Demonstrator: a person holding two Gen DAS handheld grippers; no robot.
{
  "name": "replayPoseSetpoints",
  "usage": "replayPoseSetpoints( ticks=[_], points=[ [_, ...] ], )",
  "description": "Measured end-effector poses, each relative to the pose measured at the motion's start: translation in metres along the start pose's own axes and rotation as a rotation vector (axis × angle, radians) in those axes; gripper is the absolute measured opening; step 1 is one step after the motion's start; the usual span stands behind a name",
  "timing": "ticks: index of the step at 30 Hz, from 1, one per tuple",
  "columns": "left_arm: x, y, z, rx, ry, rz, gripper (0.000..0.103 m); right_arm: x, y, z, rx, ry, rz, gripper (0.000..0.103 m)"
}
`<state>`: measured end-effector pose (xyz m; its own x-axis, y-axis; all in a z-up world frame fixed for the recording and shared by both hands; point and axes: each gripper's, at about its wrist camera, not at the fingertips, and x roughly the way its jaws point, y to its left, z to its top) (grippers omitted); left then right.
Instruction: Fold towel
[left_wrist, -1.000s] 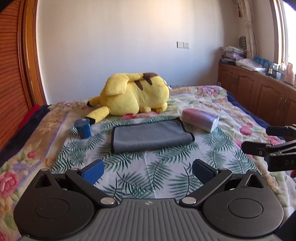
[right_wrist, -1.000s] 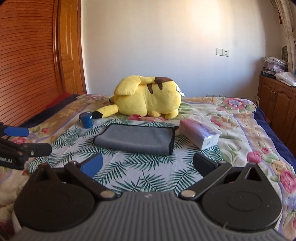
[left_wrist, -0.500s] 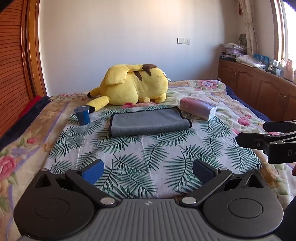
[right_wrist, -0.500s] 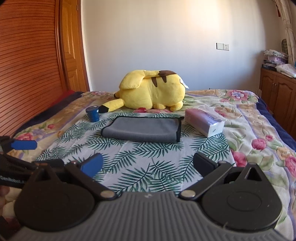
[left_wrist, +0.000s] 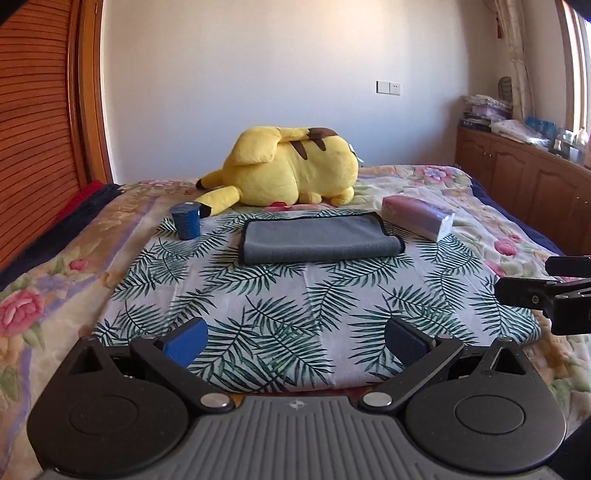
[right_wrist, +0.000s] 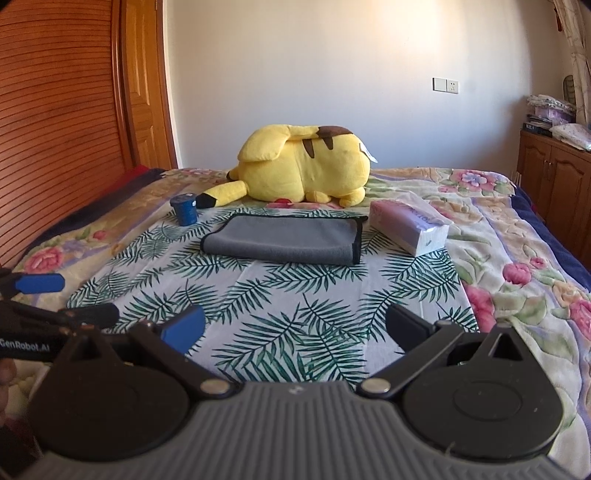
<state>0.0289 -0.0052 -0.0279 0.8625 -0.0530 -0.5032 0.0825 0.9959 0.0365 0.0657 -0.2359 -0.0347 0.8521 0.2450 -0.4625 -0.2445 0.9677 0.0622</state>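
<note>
A grey towel with a dark edge lies folded flat on the palm-leaf cloth on the bed; it also shows in the right wrist view. My left gripper is open and empty, well back from the towel near the cloth's front edge. My right gripper is open and empty, also well back from the towel. The right gripper shows at the right of the left wrist view. The left gripper shows at the left of the right wrist view.
A yellow plush toy lies behind the towel. A small blue cup stands to its left and a tissue pack lies to its right. Wooden cabinets line the right wall, a wooden door the left.
Both grippers have drawn back from the towel toward the front of the bed and sit lower. Both stay open. The towel has not moved.
</note>
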Motion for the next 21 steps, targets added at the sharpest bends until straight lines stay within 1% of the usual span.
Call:
replayPoseSetpoints(
  ticks=[11, 21],
  points=[
    [-0.006, 0.007, 0.005, -0.014, -0.076, 0.030, 0.087, 0.001, -0.008, -0.003, 0.039, -0.043, -0.010, 0.103],
    [-0.016, 0.007, 0.006, 0.005, -0.129, 0.046, 0.087, -0.004, -0.008, -0.003, 0.037, -0.076, -0.027, 0.103]
  ],
)
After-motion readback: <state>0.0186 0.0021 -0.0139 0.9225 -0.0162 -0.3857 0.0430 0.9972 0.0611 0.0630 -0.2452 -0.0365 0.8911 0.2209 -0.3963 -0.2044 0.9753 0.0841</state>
